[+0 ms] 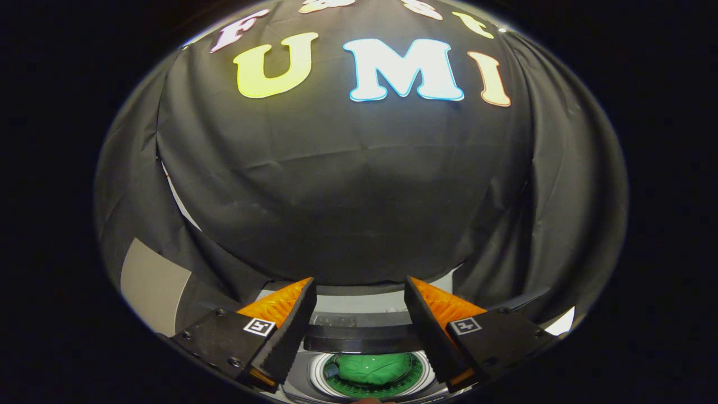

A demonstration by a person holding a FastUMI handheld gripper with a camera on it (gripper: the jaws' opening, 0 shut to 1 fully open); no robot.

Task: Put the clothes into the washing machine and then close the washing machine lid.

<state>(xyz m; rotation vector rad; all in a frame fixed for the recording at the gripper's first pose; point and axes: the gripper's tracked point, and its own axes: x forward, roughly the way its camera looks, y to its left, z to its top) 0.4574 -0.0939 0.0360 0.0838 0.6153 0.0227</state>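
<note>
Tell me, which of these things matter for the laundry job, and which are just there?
Part of the job:
- green garment, lying in the drum
- washing machine, its round opening below and between the fingers
- lid, raised behind the opening
- gripper, fingers apart, holding nothing

Just there:
- black cloth wall beyond the machine
- grey panel beside the cloth

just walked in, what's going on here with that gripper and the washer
A person is holding a gripper above a washer. Its fingers are apart and hold nothing. Down between them the drum is open, and a green cloth already lies inside. The dark lid stands raised behind the opening, so closing it looks like what's left.
</note>
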